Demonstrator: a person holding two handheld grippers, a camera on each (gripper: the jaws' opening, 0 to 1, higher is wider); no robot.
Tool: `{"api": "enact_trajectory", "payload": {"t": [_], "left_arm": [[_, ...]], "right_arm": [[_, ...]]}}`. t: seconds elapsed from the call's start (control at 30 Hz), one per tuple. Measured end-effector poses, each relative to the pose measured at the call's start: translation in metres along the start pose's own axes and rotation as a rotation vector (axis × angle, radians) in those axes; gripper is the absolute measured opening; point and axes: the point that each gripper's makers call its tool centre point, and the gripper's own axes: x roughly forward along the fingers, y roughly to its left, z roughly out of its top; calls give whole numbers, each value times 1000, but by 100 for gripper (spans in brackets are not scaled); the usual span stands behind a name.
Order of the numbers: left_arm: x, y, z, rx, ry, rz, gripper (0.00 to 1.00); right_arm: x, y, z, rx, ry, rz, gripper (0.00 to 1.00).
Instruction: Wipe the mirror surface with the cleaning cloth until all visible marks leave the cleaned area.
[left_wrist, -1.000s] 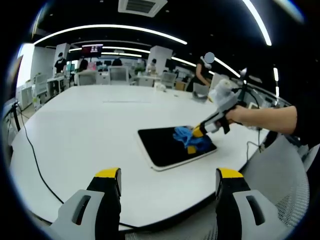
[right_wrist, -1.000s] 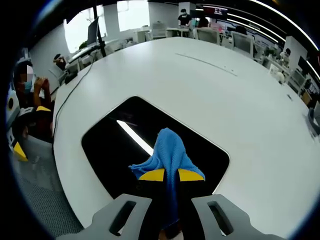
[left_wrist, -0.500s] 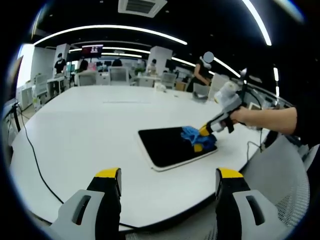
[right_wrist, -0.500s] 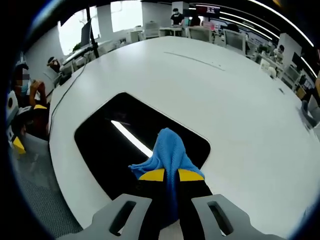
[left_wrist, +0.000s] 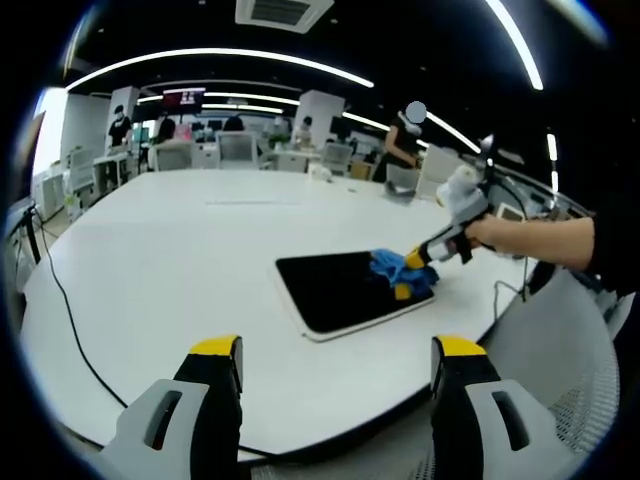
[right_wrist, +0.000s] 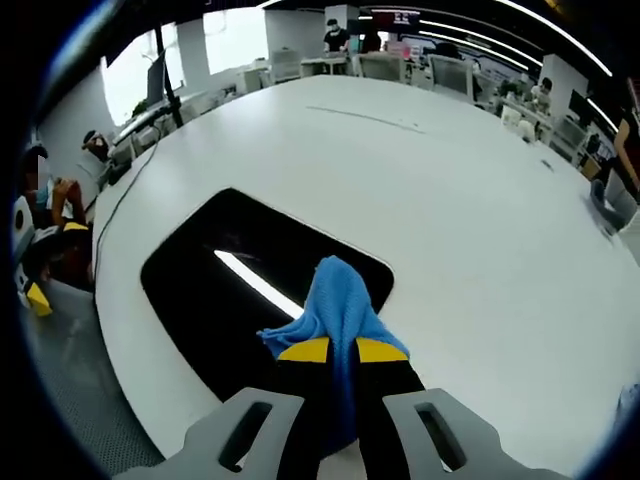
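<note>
1. Left gripper view: left gripper (left_wrist: 335, 365) at bottom centre, jaws wide apart, nothing between them, above the near edge of the white table (left_wrist: 170, 260).
2. Mirror (left_wrist: 335, 290), a dark rounded slab, lies flat at centre-right.
3. Right gripper (left_wrist: 408, 275), jaws clamped on the blue cleaning cloth (left_wrist: 392, 266), presses it on the mirror's right end; a hand (left_wrist: 490, 232) holds the gripper.

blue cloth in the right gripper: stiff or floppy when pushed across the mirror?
Likely floppy: the blue cloth bunches and droops around the right gripper, shut on it. Probably light, so it should drag and fold rather than slide flat over the mirror.
</note>
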Motion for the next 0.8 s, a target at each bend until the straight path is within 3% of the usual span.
{"api": "enact_trajectory", "payload": {"t": [0.33, 0.8], "left_arm": [[0, 0, 0, 1, 1, -1, 77], [0, 0, 0, 0, 0, 0, 75]], "right_arm": [[-1, 2, -1, 31, -7, -39, 2], [-8, 9, -11, 45, 9, -33, 2]]}}
